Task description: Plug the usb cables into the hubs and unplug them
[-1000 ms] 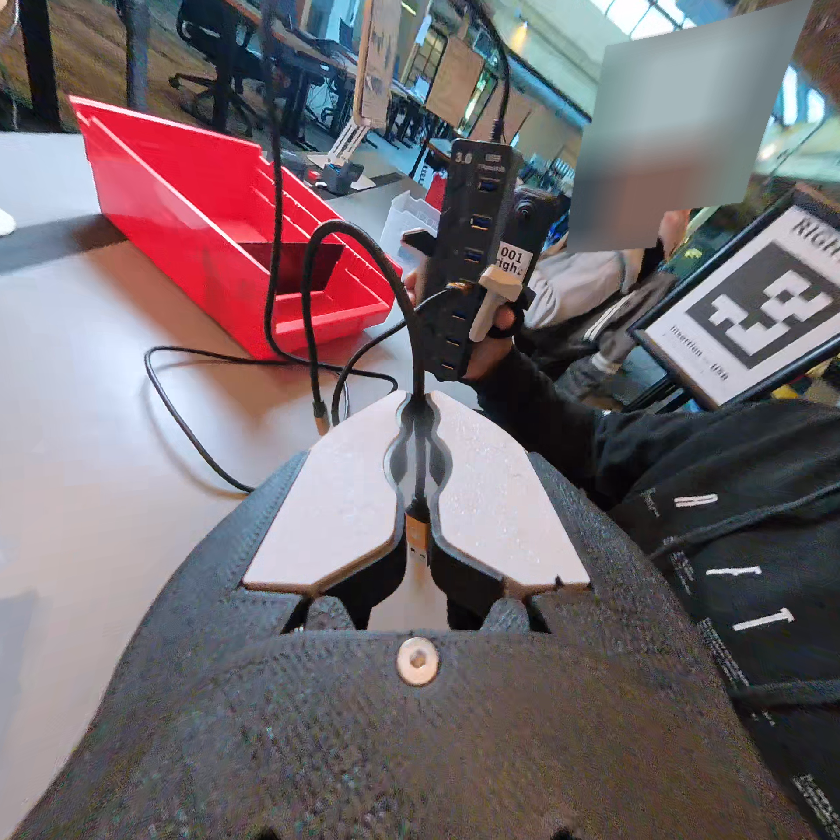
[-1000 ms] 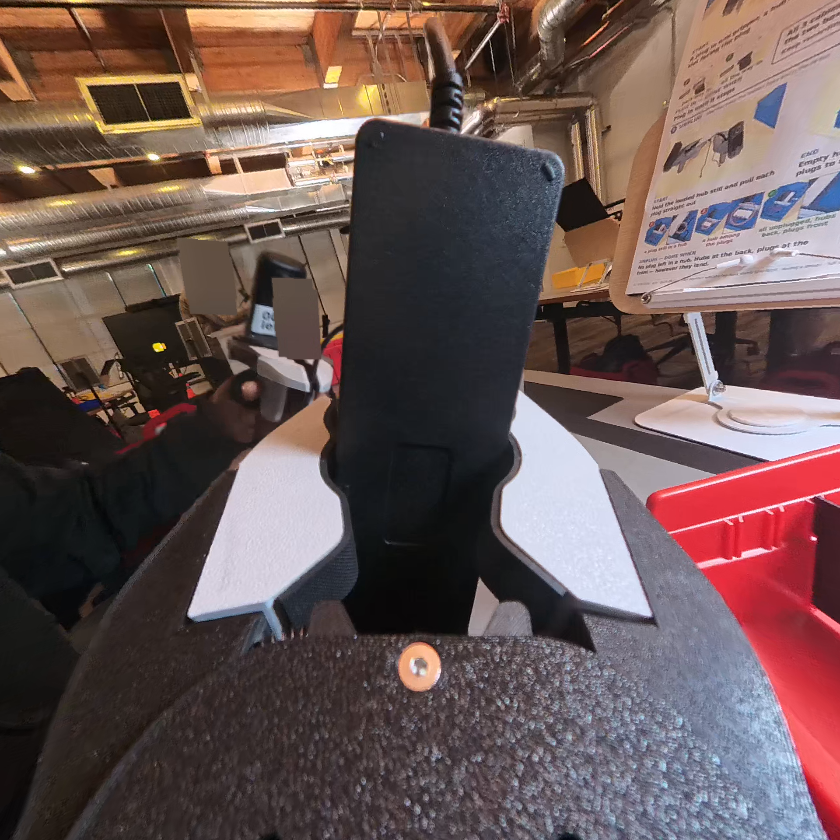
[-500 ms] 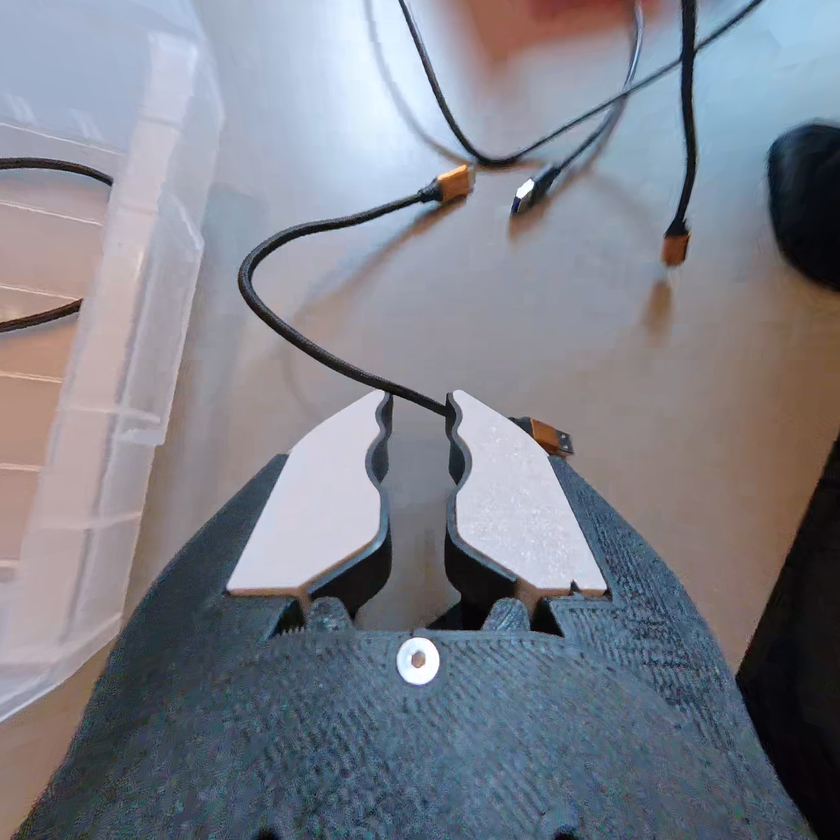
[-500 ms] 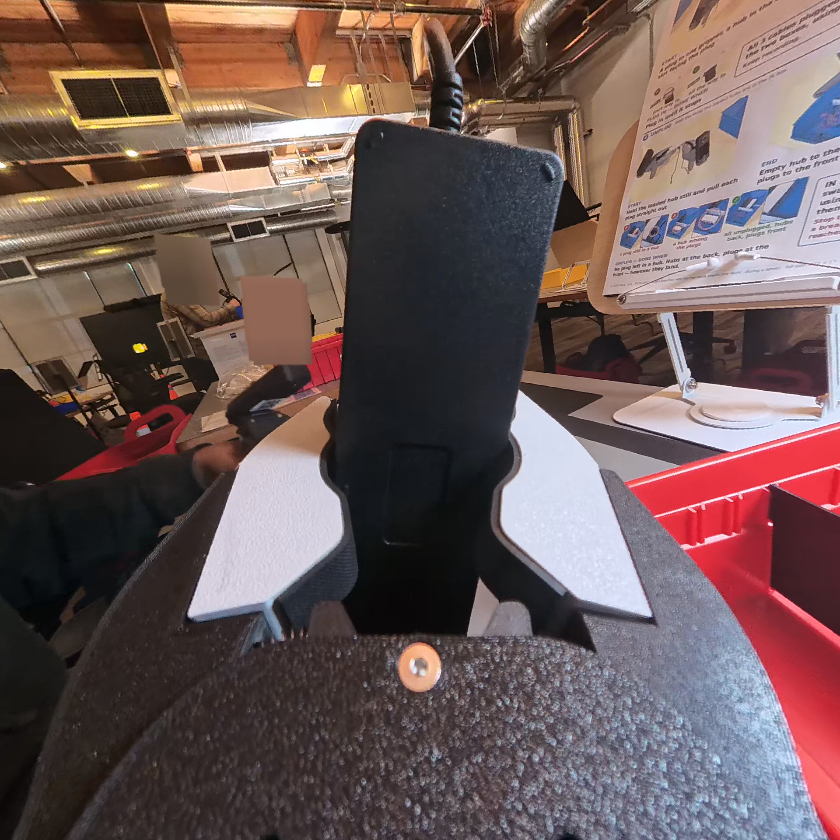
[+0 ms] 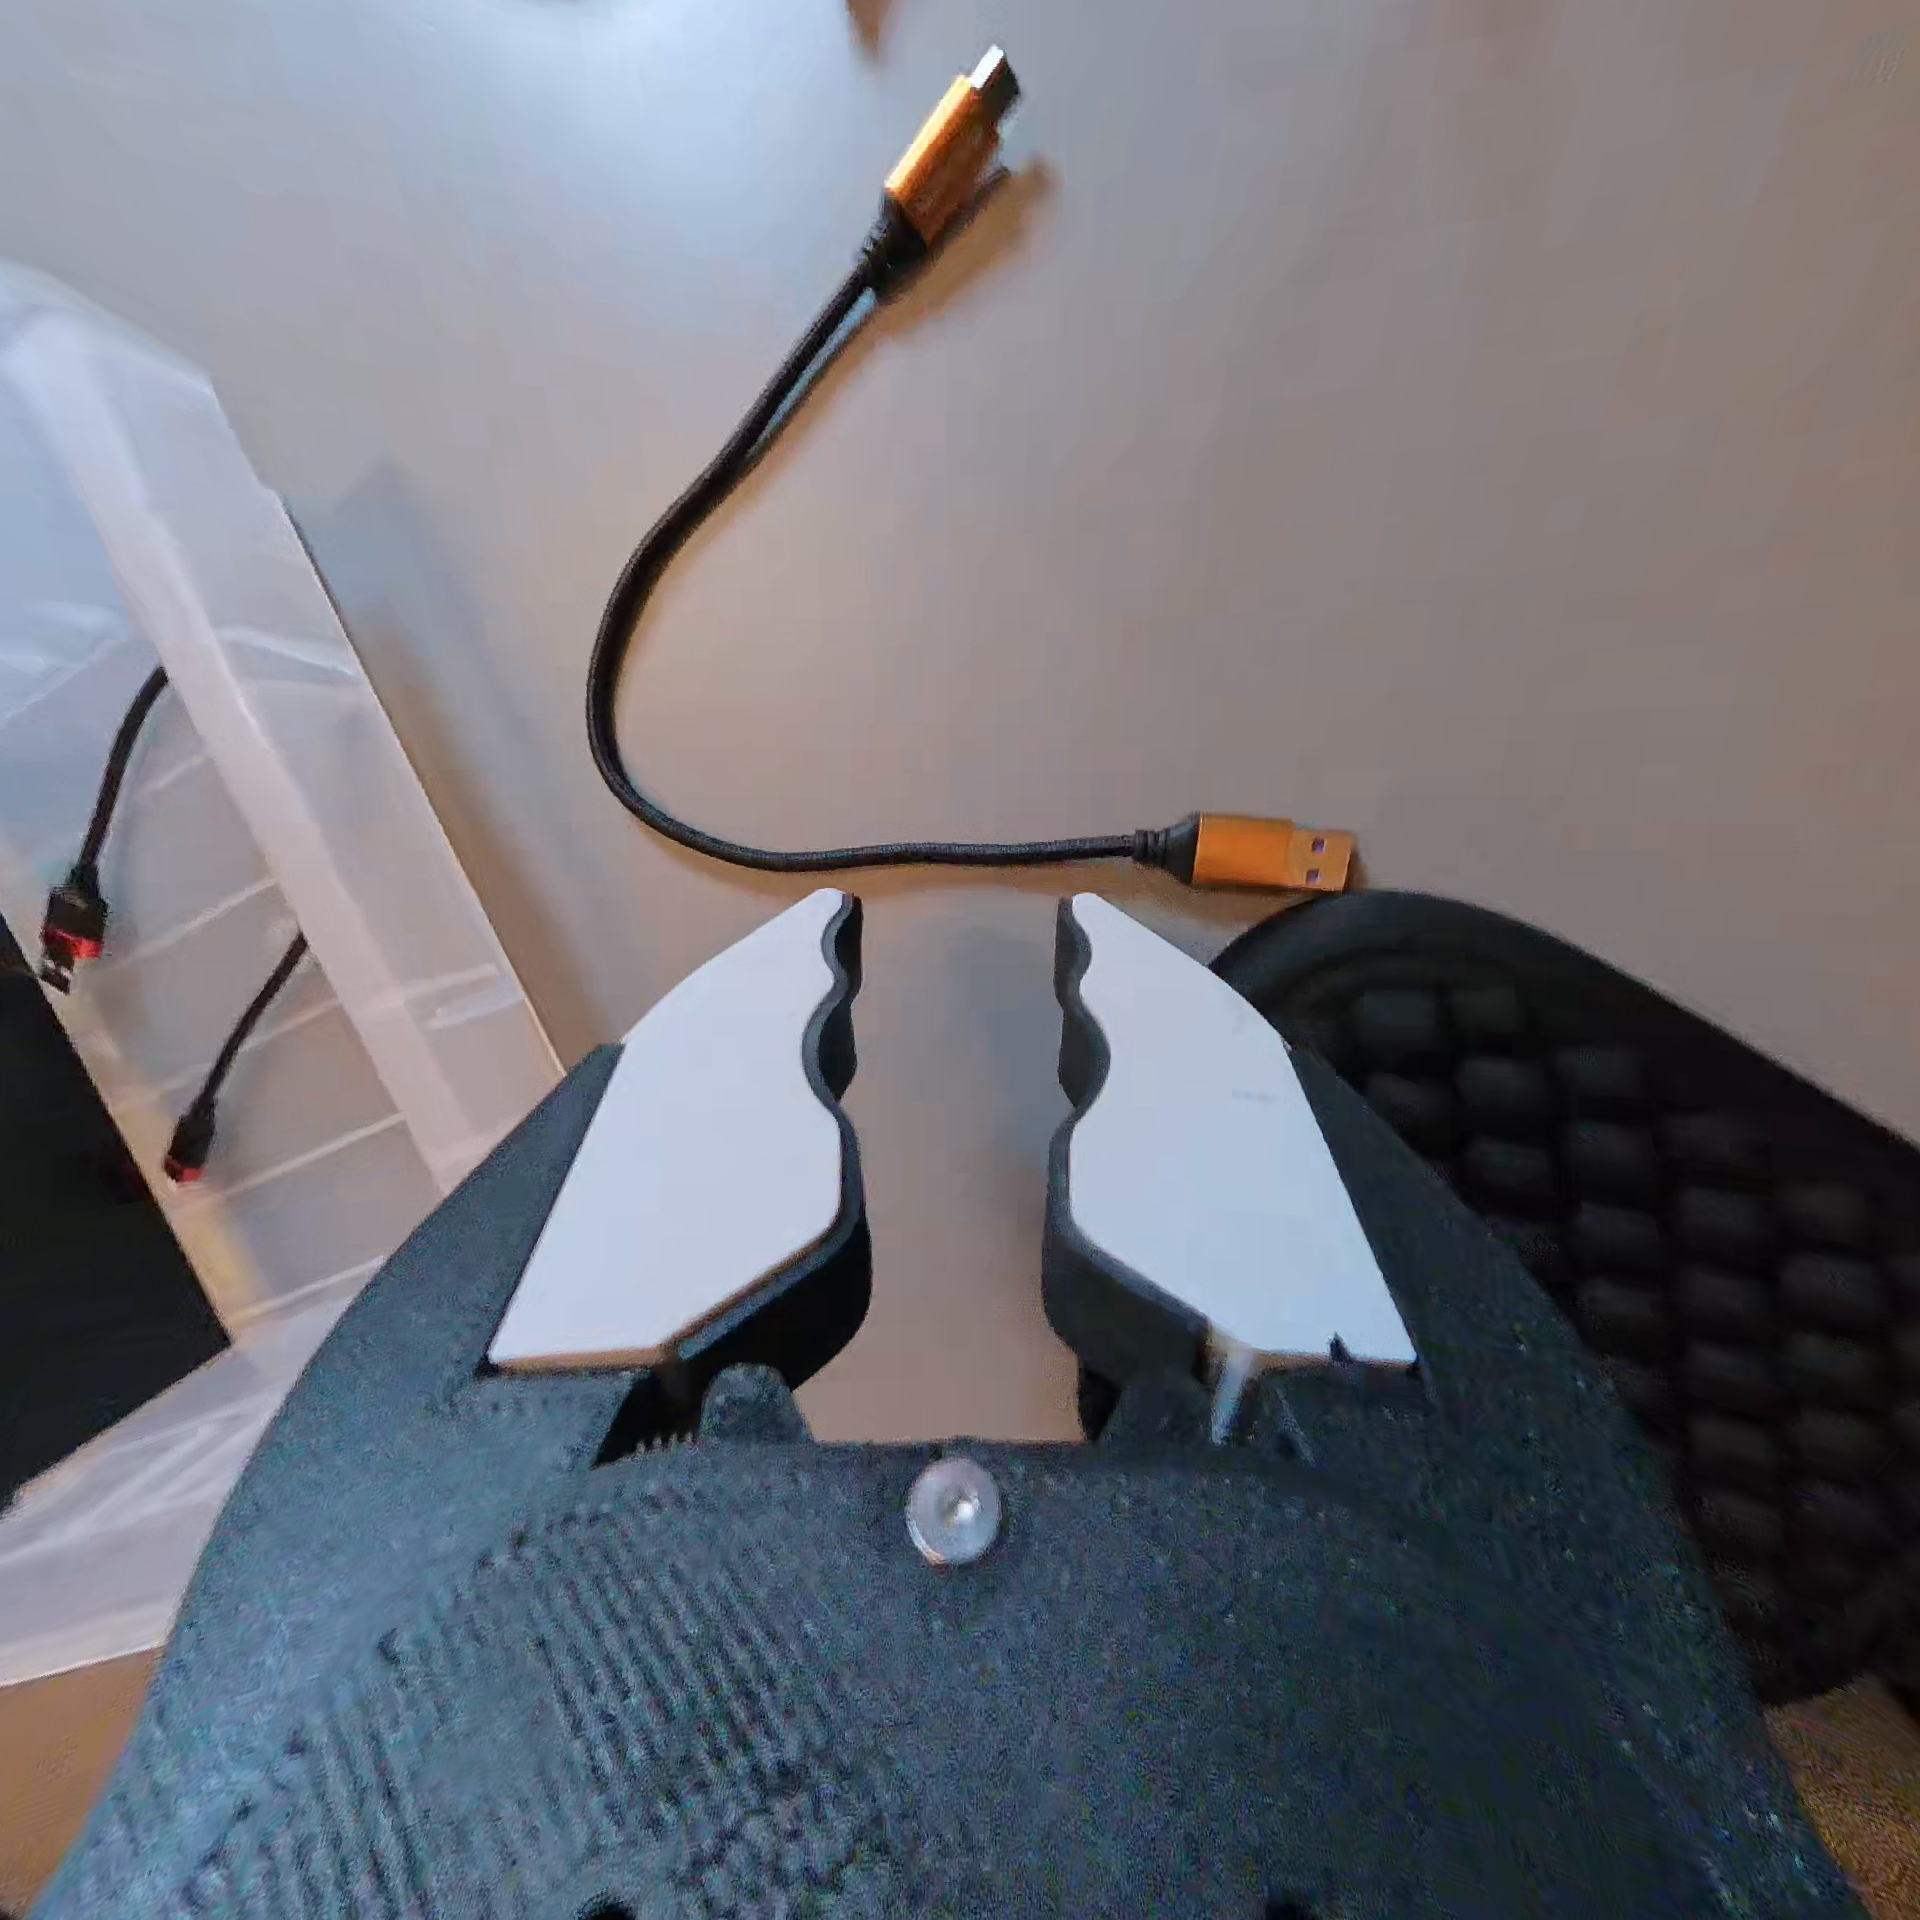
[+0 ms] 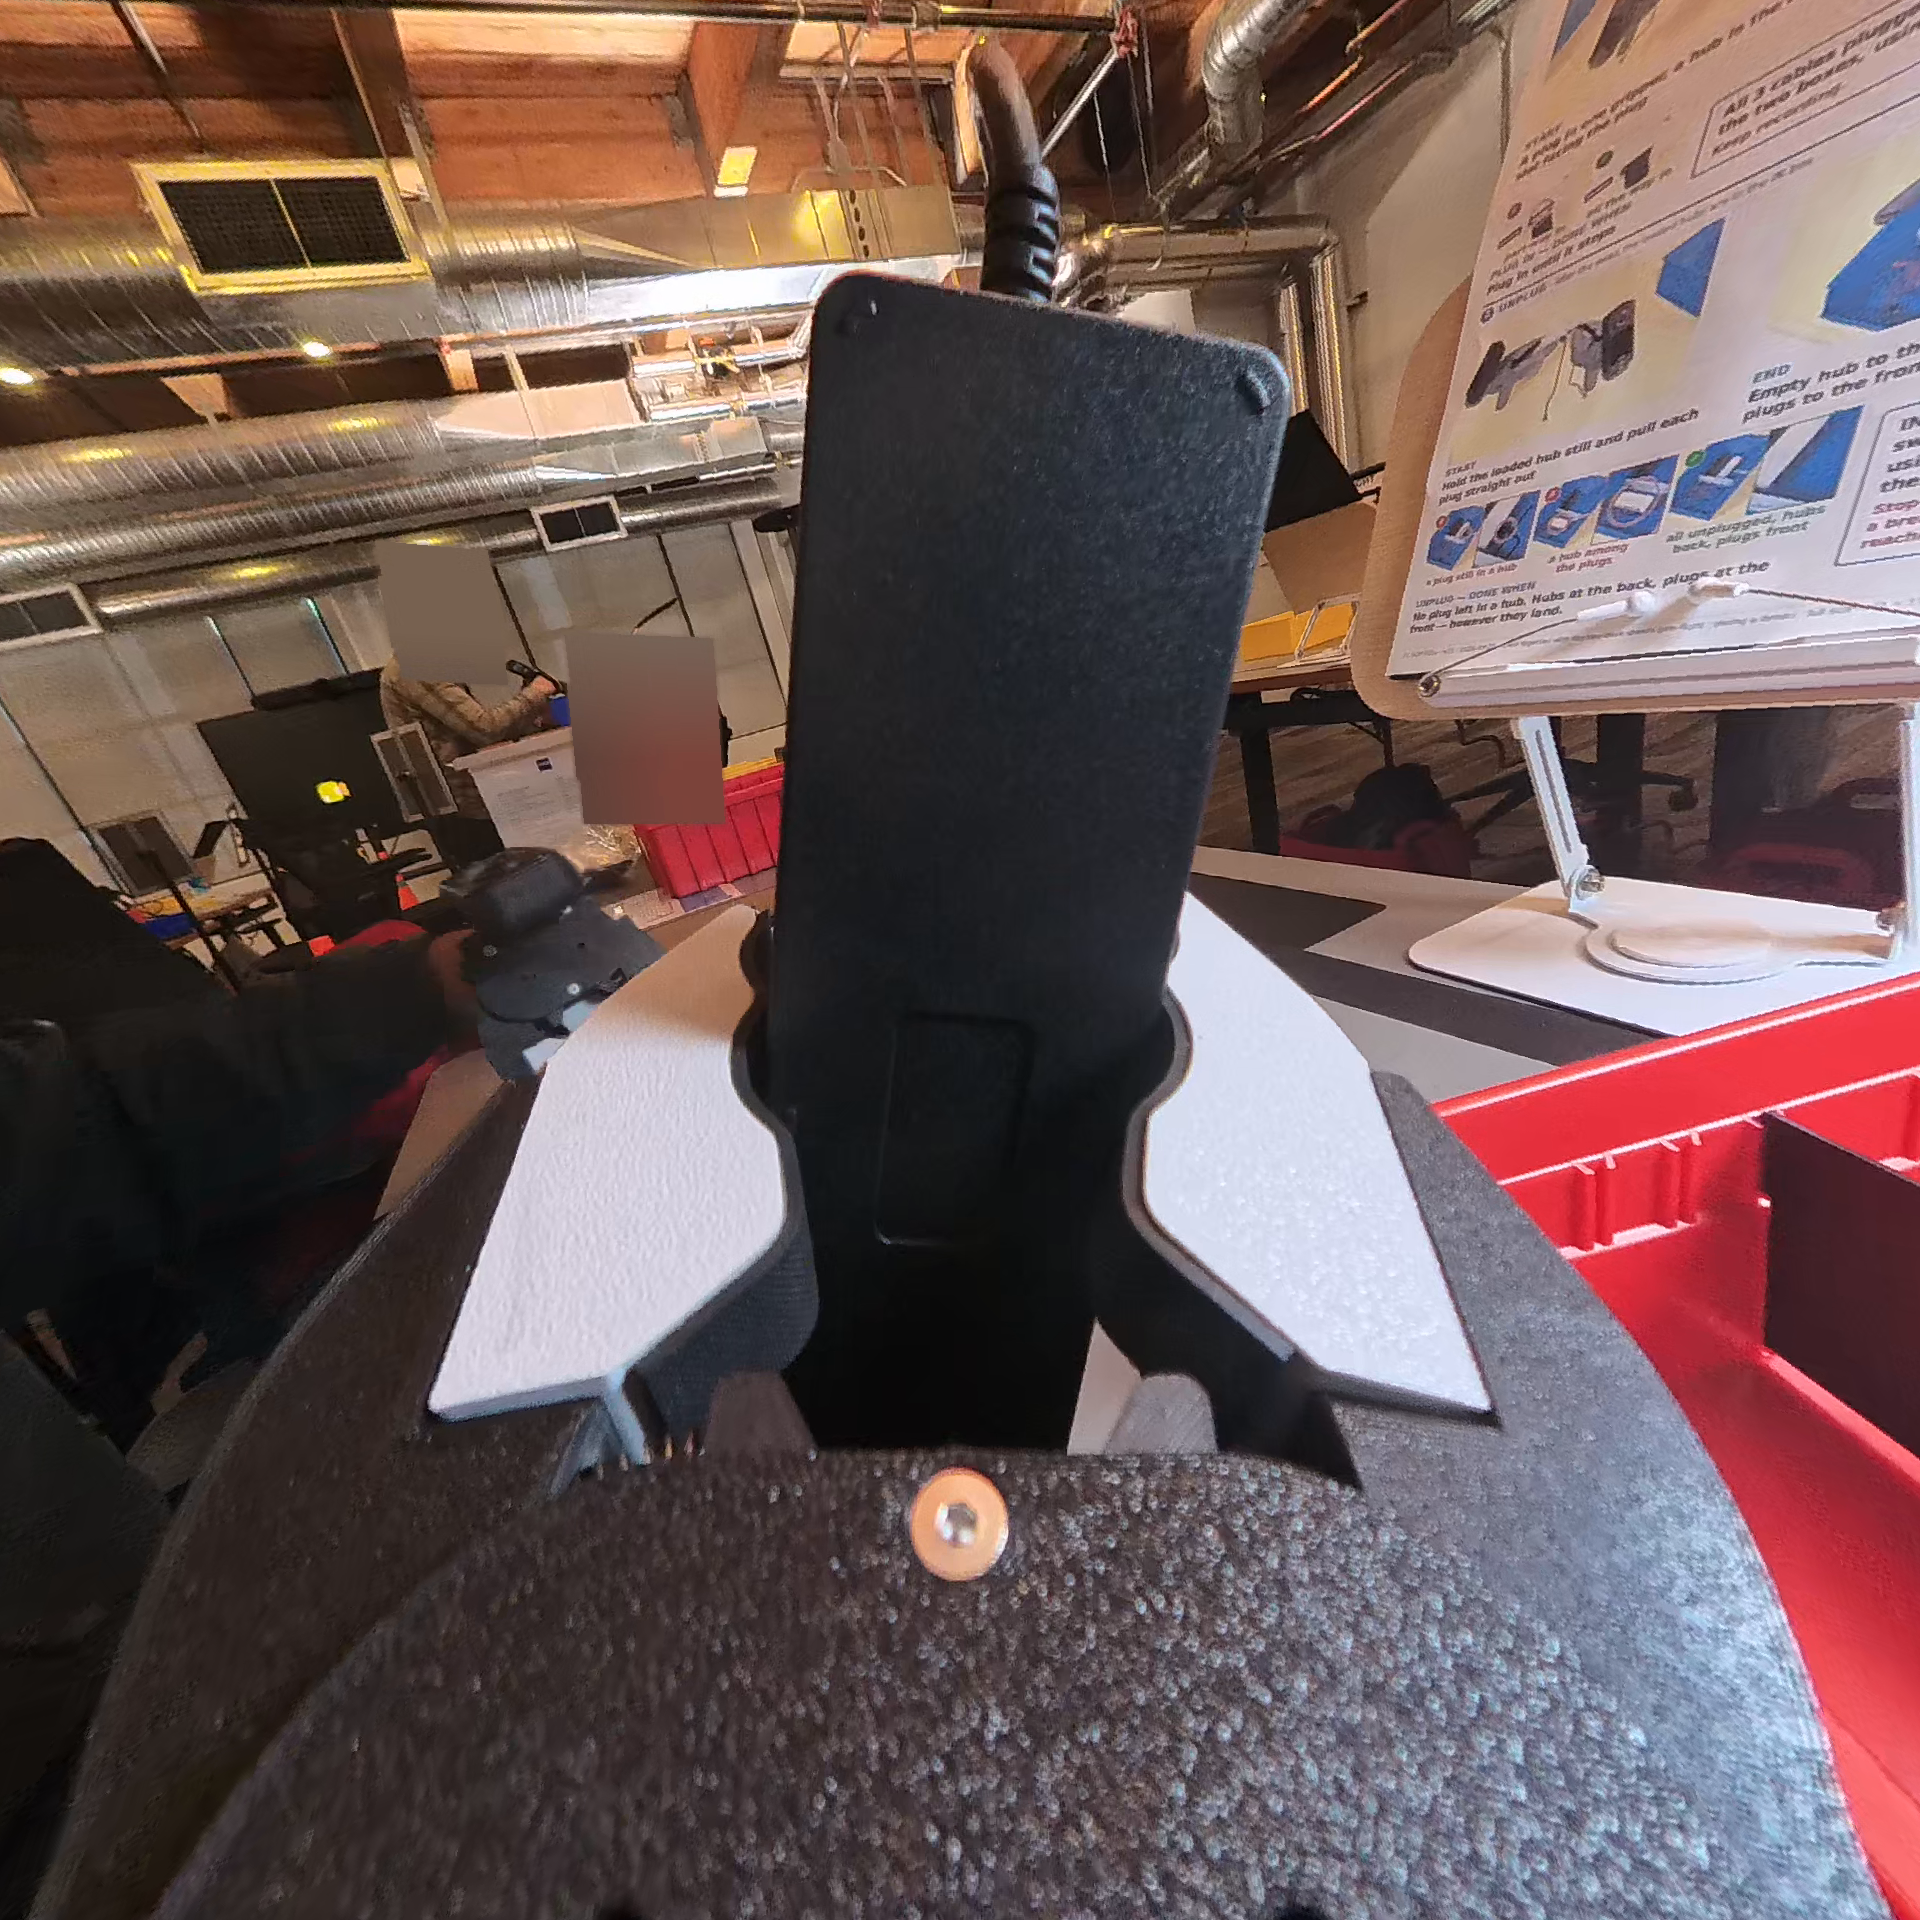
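A short black braided USB cable (image 5: 634, 748) with an orange plug at each end lies loose on the grey table. One plug (image 5: 1262, 852) lies just beyond my left gripper's right finger, the other (image 5: 945, 145) farther off. My left gripper (image 5: 956, 914) is open and empty, just short of the cable. My right gripper (image 6: 966, 935) is shut on a black USB hub (image 6: 1018, 675) and holds it upright, back face toward the camera, its cord leaving the top. The left gripper also shows far off in the right wrist view (image 6: 540, 956).
A clear plastic bin (image 5: 208, 935) with black cables inside stands at the left. A black padded seat cushion (image 5: 1662, 1247) lies at the right. A red divided bin (image 6: 1714, 1247) sits at the right, with an instruction board on a white stand (image 6: 1683, 416) behind it.
My left gripper let go of the orange-plug cable, swung down over the table and opened wider; the cable now lies loose ahead of it. My right gripper still holds the hub upright.
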### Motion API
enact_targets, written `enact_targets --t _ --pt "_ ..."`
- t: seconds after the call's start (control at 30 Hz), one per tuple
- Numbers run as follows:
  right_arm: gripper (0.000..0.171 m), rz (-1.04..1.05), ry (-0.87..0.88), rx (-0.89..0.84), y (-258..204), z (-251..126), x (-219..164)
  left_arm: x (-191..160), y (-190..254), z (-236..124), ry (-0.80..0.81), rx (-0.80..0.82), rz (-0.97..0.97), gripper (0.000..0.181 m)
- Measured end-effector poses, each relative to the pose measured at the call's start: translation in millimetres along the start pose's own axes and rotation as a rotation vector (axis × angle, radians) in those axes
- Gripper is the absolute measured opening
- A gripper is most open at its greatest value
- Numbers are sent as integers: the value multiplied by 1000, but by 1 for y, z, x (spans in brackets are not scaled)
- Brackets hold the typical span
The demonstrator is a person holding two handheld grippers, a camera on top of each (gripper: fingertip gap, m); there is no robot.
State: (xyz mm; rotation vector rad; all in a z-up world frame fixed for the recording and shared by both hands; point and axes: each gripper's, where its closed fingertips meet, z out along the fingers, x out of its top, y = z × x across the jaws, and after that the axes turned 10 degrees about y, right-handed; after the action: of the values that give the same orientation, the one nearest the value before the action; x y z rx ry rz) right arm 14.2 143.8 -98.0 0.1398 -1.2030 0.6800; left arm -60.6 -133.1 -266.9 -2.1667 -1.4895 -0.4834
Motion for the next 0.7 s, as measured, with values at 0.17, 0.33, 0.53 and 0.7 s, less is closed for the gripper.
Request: enact_targets --t 0.17,0.33,0.53,0.7 --pt "65 -2 -8 -1 -1 1 -3 -15 2 12 -213 -17 395 40" --pt "65 -7 -7 -4 -1 1 -2 -7 19 27 -244 -211 531 36" --pt "65 -5 -10 -8 1 0 -2 7 40 35 -215 -425 453 11" --pt "65 -16 1 -9 1 -2 2 41 55 39 -4 -476 317 4"
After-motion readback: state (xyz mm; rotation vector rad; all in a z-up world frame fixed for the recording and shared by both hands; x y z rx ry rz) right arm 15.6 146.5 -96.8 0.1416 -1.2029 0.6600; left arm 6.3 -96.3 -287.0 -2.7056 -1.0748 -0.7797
